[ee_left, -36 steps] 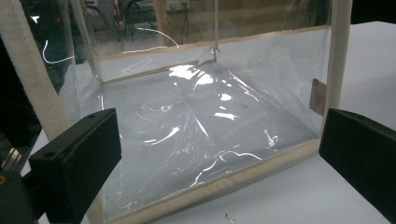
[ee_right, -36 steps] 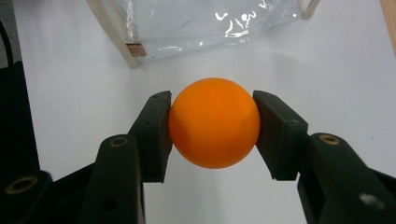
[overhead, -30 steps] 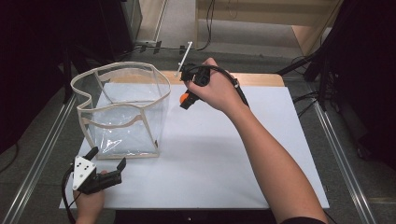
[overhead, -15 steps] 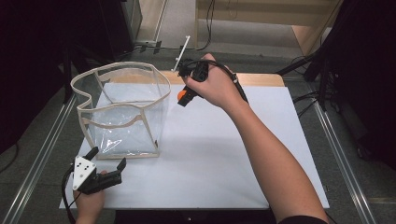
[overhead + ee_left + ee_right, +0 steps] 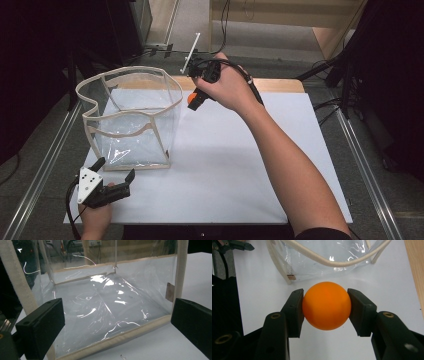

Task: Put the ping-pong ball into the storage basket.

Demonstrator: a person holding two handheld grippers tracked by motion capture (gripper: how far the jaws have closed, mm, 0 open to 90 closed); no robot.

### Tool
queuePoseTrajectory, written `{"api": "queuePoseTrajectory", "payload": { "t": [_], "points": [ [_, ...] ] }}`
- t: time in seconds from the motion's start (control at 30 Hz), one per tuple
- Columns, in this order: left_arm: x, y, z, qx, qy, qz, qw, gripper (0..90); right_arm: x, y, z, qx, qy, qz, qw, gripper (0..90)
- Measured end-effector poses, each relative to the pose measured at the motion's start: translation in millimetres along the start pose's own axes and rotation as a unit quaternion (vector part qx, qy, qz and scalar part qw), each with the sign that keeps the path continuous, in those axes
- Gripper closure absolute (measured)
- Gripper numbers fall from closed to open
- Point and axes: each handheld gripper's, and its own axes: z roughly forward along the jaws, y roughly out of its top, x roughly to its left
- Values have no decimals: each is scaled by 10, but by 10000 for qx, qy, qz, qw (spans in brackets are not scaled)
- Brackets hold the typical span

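My right gripper (image 5: 325, 306) is shut on an orange ball (image 5: 326, 305), one pad on each side of it. In the high view the ball (image 5: 192, 99) hangs above the white table top, just right of a clear plastic bag (image 5: 131, 119) with cream fabric edging, and the right gripper (image 5: 195, 100) points down and left at it. The bag stands upright with its mouth open. My left gripper (image 5: 114, 170) rests near the table's front left corner, jaws open and empty, facing the bag's near wall (image 5: 107, 312).
The white table top (image 5: 240, 165) spreads to the right of the bag. A wooden strip (image 5: 275, 85) runs along its far edge. Metal rails (image 5: 367, 165) flank both sides. A cable trails from the right gripper over the hand.
The right gripper has carried the orange ball a little up and towards the bag's right wall. The left gripper has stayed where it was.
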Motion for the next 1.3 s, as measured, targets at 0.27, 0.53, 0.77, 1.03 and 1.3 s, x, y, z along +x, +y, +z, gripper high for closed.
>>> {"api": "queuePoseTrajectory", "payload": {
  "t": [0.27,0.53,0.77,1.03,1.3],
  "points": [
    [4,0,-3,7,-4,9,10000,0,-8,60,-38,5,-9,3,10000,483],
    [2,0,-1,4,-2,12,10000,0,9,136,-72,9,-18,-68,10000,483],
    [1,0,-1,10,-7,18,10000,0,3,182,-61,9,-26,-84,10000,483],
    [1,-1,-1,11,-12,18,10000,0,5,245,-67,3,-17,-110,9999,483],
    [1,-1,0,7,-14,19,10000,0,-1,295,-76,6,-14,-90,10000,483]
  ]
}}
